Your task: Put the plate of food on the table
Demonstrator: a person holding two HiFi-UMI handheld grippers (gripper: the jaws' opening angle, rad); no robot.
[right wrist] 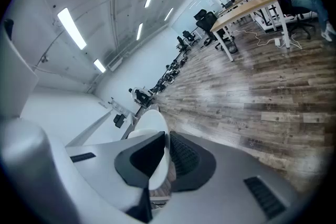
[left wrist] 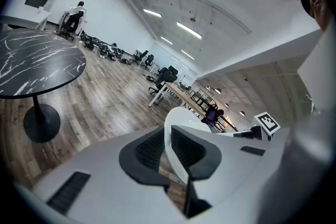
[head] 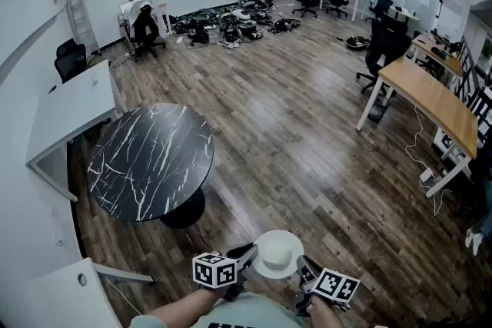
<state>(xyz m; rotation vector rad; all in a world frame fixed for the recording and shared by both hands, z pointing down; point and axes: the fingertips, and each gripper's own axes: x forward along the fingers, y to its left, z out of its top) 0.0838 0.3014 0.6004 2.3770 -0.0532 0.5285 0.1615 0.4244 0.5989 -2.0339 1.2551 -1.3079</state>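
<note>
The white plate [head: 278, 253], smooth, round and glossy, sits low in the centre of the head view, carried between my two tools. My left gripper [left wrist: 169, 150] has its ribbed black pads narrowed onto the thin rim at one side. My right gripper [right wrist: 165, 157] pinches the opposite edge the same way. What lies on the plate I can't make out. Up and to the left stands the round black table [head: 151, 162], white-veined like marble, on a grey-brown wood-plank floor [head: 307, 127].
</note>
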